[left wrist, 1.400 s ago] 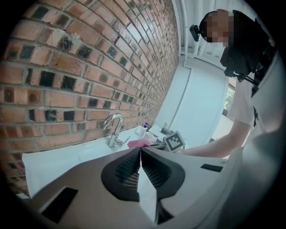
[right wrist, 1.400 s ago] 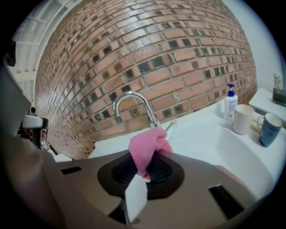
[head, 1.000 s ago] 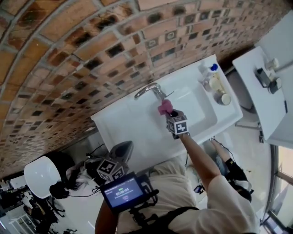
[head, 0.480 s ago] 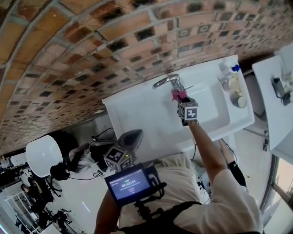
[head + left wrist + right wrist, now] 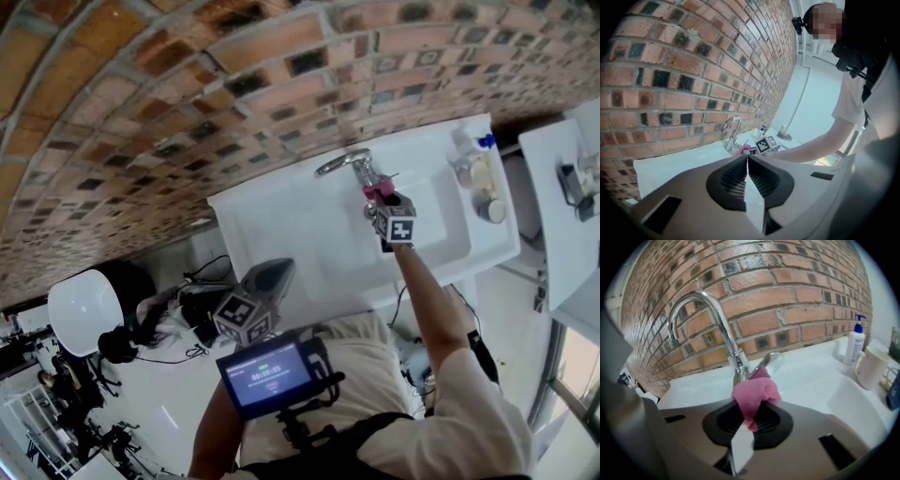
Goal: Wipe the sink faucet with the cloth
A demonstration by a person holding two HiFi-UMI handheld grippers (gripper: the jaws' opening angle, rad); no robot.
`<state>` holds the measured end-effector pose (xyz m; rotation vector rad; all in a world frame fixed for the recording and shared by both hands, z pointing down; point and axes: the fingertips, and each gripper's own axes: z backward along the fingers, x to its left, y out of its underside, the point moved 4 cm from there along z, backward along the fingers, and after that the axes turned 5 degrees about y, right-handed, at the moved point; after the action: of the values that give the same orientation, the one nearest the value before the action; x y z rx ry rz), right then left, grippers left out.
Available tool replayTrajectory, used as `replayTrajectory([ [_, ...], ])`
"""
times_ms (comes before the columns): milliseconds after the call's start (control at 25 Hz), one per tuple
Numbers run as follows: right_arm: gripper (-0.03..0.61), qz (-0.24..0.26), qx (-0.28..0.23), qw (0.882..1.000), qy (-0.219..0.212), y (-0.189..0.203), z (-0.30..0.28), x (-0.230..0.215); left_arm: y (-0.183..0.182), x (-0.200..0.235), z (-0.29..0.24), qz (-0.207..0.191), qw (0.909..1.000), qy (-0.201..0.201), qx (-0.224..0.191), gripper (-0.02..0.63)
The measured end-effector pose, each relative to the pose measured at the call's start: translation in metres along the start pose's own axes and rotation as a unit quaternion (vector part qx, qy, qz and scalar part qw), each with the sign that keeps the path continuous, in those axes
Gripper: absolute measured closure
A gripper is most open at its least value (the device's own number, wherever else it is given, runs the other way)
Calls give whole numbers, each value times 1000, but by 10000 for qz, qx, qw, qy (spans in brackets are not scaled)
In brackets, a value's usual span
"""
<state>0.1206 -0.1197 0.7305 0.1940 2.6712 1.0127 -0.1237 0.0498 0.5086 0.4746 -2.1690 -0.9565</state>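
Note:
A chrome gooseneck faucet with a lever handle stands at the back of the white sink, against the brick wall. My right gripper is shut on a bunched pink cloth, and the cloth presses against the faucet's base and lever. In the head view the pink cloth sits just below the faucet. My left gripper is shut on nothing and hangs low at my left side, far from the sink.
On the sink's right rim stand a pump bottle and a white mug. A brick wall rises right behind the faucet. A second white counter lies to the right. A camera rig with a screen hangs at my chest.
My right gripper has moved the pink cloth up from the basin to the faucet's base, where it now presses. The left gripper has stayed low at my side.

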Motion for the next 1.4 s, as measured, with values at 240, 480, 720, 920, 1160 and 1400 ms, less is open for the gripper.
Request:
replayTrajectory([
  [240,525,-424,-22,9982,427,-30,7,-51,0,-1,2,-33,10000,8,44,620],
  [480,525,-402,-215,9982,379,-49,20,-65,1,-4,1,-80,9999,48,72,620],
  [720,523,-1334,-1771,9751,58,-131,66,-70,-1,-7,1,-175,9998,22,78,620],
  [920,523,-1226,-1502,9783,726,-91,77,-77,-5,-4,8,-167,9997,-132,-80,620],
  [1160,523,-741,384,9961,271,13,31,-19,6,-8,10,-26,9999,-168,16,620],
  [1400,525,-177,770,9966,-230,-7,0,16,7,-13,11,-69,9993,-365,36,620],
])
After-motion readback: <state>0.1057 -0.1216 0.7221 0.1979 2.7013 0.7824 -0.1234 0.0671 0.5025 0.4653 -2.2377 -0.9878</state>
